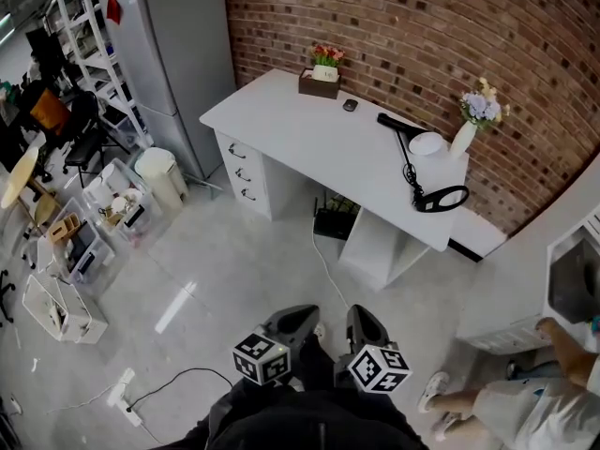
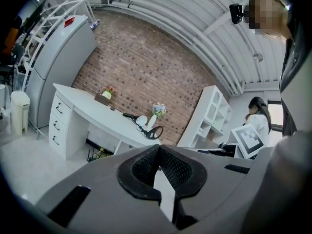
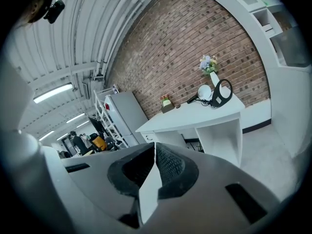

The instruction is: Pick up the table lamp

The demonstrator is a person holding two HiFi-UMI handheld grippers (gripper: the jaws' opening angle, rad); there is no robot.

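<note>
The table lamp (image 1: 413,169) has a thin black arm and a black ring-shaped head (image 1: 441,198); it stands at the right end of a white desk (image 1: 309,129) against the brick wall. Both gripper views show the lamp far ahead, in the left one (image 2: 147,126) and in the right one (image 3: 220,92). My left gripper (image 1: 295,322) and right gripper (image 1: 366,324) are side by side at the bottom of the head view, over the floor and well short of the desk. In the gripper views the left gripper (image 2: 158,147) and right gripper (image 3: 155,145) are both shut, with nothing held.
On the desk are a white vase of flowers (image 1: 473,120), a brown flower box (image 1: 322,78) and a dark mouse (image 1: 350,105). A grey fridge (image 1: 173,54), a bin (image 1: 159,176) and floor boxes (image 1: 89,242) stand left. A cable (image 1: 178,382) crosses the floor. A person (image 1: 525,401) sits at the right.
</note>
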